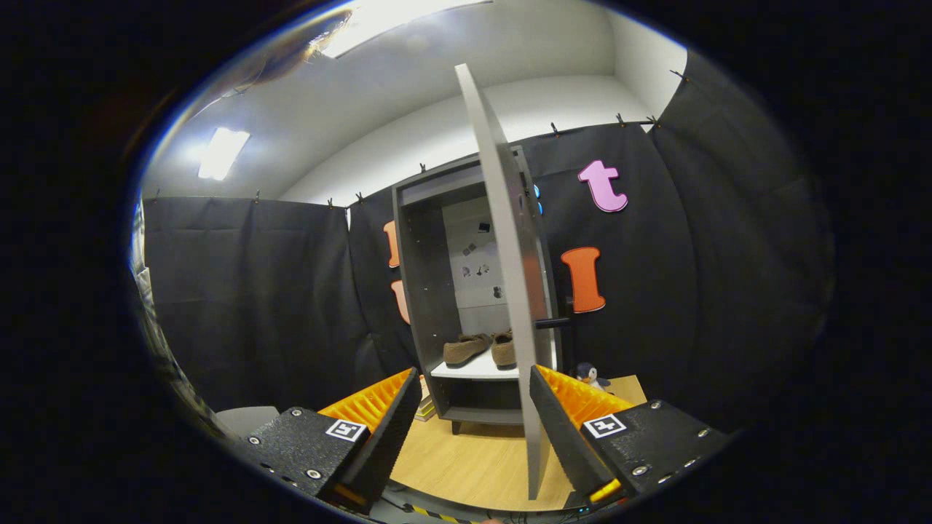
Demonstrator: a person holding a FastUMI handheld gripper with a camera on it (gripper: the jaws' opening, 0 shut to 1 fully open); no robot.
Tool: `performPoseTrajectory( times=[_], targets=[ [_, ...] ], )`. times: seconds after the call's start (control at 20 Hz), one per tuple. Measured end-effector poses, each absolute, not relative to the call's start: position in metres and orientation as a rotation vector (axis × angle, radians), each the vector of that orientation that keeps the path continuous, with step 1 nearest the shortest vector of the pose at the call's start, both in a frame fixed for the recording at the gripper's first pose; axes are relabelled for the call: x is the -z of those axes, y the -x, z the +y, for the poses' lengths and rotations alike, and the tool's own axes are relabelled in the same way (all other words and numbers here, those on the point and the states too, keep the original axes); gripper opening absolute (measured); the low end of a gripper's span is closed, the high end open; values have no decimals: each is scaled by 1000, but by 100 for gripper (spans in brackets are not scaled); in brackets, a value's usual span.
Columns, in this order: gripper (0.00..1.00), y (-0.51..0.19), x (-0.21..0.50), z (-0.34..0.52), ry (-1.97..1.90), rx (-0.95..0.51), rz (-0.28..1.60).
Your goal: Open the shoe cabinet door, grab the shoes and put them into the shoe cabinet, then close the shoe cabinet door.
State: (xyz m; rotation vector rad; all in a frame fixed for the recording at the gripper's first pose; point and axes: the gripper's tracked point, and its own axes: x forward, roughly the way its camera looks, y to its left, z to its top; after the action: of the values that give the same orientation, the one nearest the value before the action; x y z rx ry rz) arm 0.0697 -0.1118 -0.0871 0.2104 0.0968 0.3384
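Two fingers of our gripper (473, 429) stand spread wide apart, holding nothing, and the free edge of the open cabinet door (510, 291) rises in the gap between them, close against the right finger; we cannot tell whether it touches. Beneath them we see a pale wooden floor (466, 455). Beyond the fingers stands the dark shoe cabinet (426, 291), its inside open to us. On its white shelf (473, 371) we see a pair of brown shoes (480, 348) lying side by side, the right one partly hidden by the door. Further right, on the floor beside the cabinet, sits a small penguin toy (590, 376).
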Motion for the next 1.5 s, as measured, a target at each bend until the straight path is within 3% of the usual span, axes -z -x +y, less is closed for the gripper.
performPoseTrajectory(
  times=[0.5, 1.05, 1.5],
  targets=[
    [95, -114, 112, -180, -224, -356, 104],
    [92, -134, 117, -150, -244, -438, 110],
    [91, -143, 110, -75, -175, -474, 123]
  ],
)
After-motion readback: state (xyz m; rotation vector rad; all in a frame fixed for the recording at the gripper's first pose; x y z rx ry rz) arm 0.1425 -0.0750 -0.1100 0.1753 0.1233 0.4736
